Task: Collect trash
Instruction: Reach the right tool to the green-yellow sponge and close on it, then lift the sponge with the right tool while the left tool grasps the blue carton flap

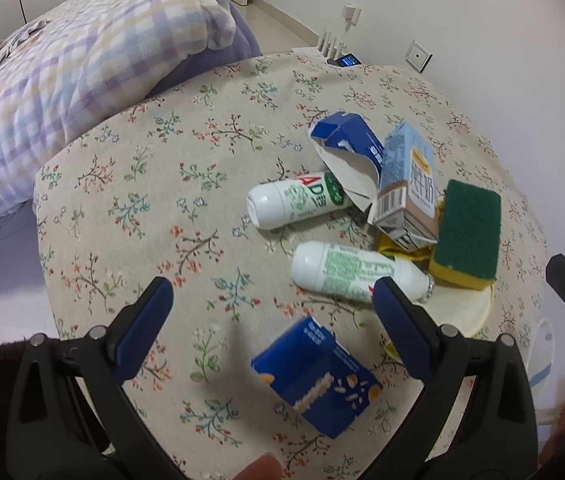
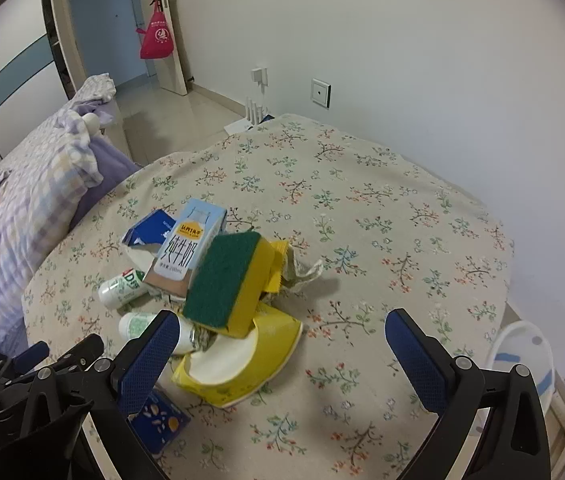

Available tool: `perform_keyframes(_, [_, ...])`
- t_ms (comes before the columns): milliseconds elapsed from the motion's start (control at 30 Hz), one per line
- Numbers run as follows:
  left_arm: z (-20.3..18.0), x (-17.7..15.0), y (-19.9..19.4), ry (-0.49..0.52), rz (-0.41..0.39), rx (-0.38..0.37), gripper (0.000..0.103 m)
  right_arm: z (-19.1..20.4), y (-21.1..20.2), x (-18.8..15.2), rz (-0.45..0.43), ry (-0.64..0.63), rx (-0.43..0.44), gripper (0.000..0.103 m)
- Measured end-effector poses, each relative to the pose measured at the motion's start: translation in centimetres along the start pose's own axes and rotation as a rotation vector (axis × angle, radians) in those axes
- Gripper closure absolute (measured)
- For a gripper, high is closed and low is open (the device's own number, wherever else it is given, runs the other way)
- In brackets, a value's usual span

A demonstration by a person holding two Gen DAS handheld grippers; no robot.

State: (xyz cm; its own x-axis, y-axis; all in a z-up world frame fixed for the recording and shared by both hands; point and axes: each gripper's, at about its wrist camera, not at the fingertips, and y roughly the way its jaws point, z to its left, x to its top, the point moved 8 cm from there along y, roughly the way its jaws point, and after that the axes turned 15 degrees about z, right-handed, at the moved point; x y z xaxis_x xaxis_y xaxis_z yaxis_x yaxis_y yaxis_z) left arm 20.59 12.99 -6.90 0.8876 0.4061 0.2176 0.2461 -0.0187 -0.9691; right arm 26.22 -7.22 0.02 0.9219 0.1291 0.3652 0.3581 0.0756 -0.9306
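A pile of trash lies on a round table with a floral cloth (image 1: pixel 154 184). A flattened dark blue carton (image 1: pixel 316 376) lies nearest, between and just below the fingers of my open left gripper (image 1: pixel 274 300). Beyond it lie two white bottles (image 1: pixel 298 202) (image 1: pixel 356 272), a torn blue box (image 1: pixel 346 140), a light blue milk carton (image 1: pixel 406 184) and a green and yellow sponge (image 1: pixel 468 232). In the right wrist view my open right gripper (image 2: pixel 282 336) hovers over the table beside the sponge (image 2: pixel 226 280), which rests on a crushed yellow paper bowl (image 2: pixel 242 368). The milk carton (image 2: pixel 186 248) leans behind.
A bed with a purple checked quilt (image 1: pixel 62 64) stands left of the table. A white wall with a socket plate (image 2: pixel 320 93) runs behind. A white bin (image 2: pixel 522 356) stands on the floor at the table's right edge. A router (image 2: pixel 254 114) sits beyond the far edge.
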Motion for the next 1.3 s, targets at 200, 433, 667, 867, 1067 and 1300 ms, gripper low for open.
perform_keyframes(200, [0.5, 2.3, 1.1, 0.002, 0.027, -0.011, 0.003, 0.5, 2.9, 1.6, 0.034, 0.023, 0.023, 0.002])
perform_keyframes(433, [0.4, 4.6, 2.7, 0.031, 0.052, -0.038, 0.003, 1.8, 6.6, 2.8, 0.093, 0.044, 0.069, 0.012])
perform_keyframes(667, [-0.9, 6.3, 3.5, 0.083, 0.073, -0.057, 0.007, 2.6, 9.2, 2.8, 0.157, 0.073, 0.167, 0.06])
perform_keyframes(867, [-1.0, 8.7, 4.4, 0.048, 0.064, -0.112, 0.015, 2.4, 6.6, 3.2, 0.091, 0.071, 0.166, 0.065])
perform_keyframes(1067, [-2.3, 9.6, 5.8, 0.051, 0.09, -0.193, 0.027, 1.1, 4.5, 3.3, 0.052, 0.097, 0.172, 0.065])
perform_keyframes(1300, [-3.2, 10.9, 6.2, 0.109, 0.053, -0.221, 0.04, -0.6, 2.9, 3.4, 0.017, 0.145, 0.216, 0.066])
